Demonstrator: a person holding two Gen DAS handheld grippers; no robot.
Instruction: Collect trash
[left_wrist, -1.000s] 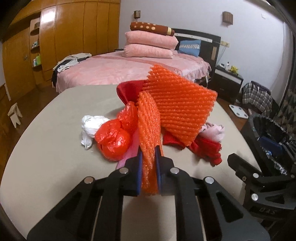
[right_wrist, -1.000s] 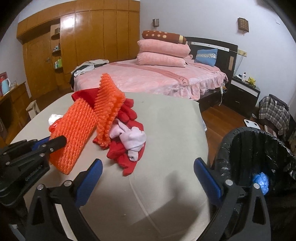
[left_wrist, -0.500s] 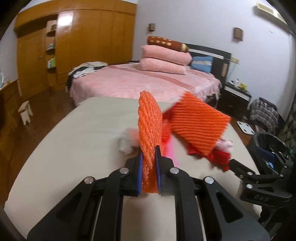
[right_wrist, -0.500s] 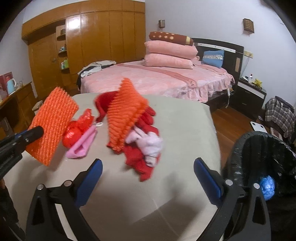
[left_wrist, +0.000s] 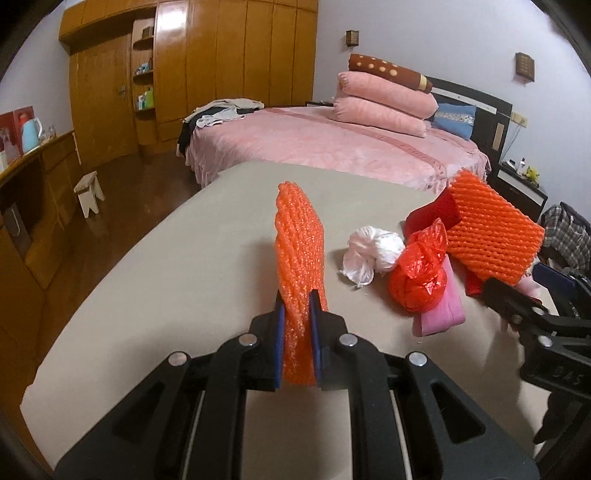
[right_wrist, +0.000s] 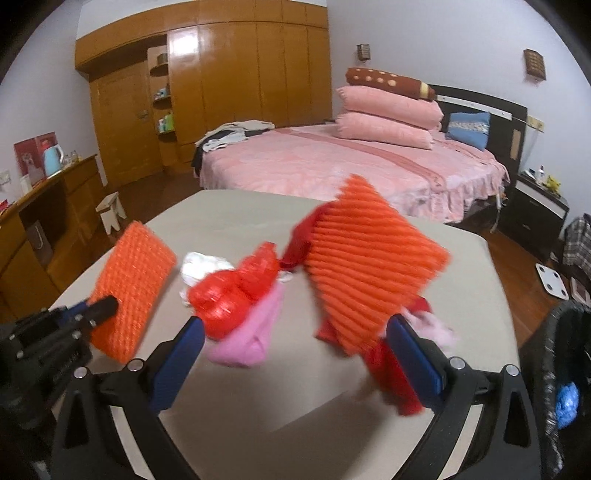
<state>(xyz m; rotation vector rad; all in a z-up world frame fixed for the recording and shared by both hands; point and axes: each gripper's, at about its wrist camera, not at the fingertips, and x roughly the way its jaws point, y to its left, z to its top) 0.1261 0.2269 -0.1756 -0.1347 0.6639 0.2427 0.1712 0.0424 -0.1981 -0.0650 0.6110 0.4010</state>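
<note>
My left gripper is shut on an orange foam net and holds it upright above the beige table, left of the trash pile. In the right wrist view that net hangs at the left in the left gripper. The pile holds a second orange foam net, a knotted red plastic bag, a white wad, a pink cloth and red cloth. My right gripper stands wide open just before the pile, nothing between its fingers.
A black-lined trash bin with a blue item inside stands off the table's right edge. Behind the table are a pink bed, a small white stool and a wooden sideboard on the left.
The left gripper has carried its foam net leftward, away from the pile. The right gripper has swung left toward the pile, and the bin has slid to the right edge of its view.
</note>
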